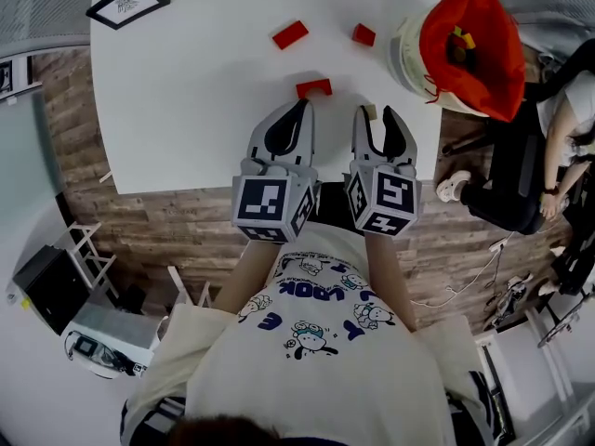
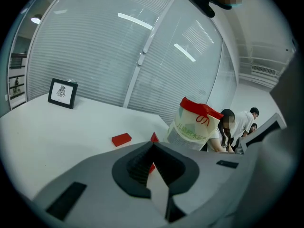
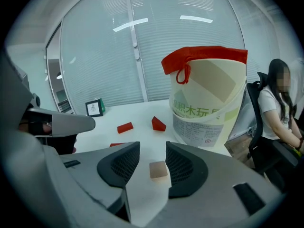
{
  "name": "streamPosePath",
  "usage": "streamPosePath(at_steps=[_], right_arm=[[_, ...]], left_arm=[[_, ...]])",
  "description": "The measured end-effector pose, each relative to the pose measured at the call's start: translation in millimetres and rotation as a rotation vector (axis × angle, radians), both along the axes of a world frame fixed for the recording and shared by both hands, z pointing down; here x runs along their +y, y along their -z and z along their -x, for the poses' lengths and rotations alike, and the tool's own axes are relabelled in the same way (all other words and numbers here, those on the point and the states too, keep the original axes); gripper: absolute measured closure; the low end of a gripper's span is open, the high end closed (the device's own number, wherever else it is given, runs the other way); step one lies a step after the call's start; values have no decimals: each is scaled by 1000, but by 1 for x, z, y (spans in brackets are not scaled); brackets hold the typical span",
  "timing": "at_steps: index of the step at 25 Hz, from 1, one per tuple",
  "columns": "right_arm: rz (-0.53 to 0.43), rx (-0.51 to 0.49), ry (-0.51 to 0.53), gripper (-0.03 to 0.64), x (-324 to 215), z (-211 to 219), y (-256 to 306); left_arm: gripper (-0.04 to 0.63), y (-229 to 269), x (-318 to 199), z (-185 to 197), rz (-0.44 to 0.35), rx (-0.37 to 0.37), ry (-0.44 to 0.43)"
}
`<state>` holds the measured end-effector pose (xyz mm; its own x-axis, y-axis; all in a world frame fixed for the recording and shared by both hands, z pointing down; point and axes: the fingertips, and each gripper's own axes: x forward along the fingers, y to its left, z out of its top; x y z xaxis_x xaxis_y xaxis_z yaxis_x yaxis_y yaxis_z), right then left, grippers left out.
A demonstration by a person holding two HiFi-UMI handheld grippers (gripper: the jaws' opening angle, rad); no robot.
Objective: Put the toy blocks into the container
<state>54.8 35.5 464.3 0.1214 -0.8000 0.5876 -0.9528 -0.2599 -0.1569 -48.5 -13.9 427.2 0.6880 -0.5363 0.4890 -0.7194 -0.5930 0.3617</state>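
Observation:
A pale bucket with a red cloth lining (image 1: 409, 59) stands at the table's right edge, with several blocks inside. Three red blocks lie on the white table (image 1: 186, 110): a flat one (image 1: 290, 34), a wedge (image 1: 363, 34) and an arch-like one (image 1: 313, 87). My left gripper (image 1: 305, 103) is shut and empty, its tips just short of the arch-like block (image 2: 151, 168). My right gripper (image 3: 153, 146) is open around a small tan block (image 3: 158, 170) that rests on the table, close to the right-hand pad. The bucket (image 3: 209, 103) rises just beyond it.
A framed picture (image 1: 127, 3) stands at the table's far left corner. A person sits on a chair (image 1: 558, 128) right of the bucket. The table's near edge runs just under both grippers, with wood floor (image 1: 167, 221) below.

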Motion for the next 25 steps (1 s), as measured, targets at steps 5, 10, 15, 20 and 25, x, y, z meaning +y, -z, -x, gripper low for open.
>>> streamPosePath(at_steps=[5, 10, 15, 20, 25], right_arm=[[40, 3, 33, 462, 3, 2, -13], [83, 12, 64, 460, 6, 4, -26], [116, 8, 78, 460, 9, 5, -36], [143, 12, 89, 460, 9, 6, -45], [163, 11, 93, 460, 11, 7, -52]], left_arm=[[564, -4, 2, -3, 13, -9, 7], [563, -10, 4, -5, 30, -21, 13], [563, -17, 10, -10, 55, -28, 4], [563, -24, 14, -10, 74, -33, 0], [563, -30, 15, -8, 94, -40, 9]])
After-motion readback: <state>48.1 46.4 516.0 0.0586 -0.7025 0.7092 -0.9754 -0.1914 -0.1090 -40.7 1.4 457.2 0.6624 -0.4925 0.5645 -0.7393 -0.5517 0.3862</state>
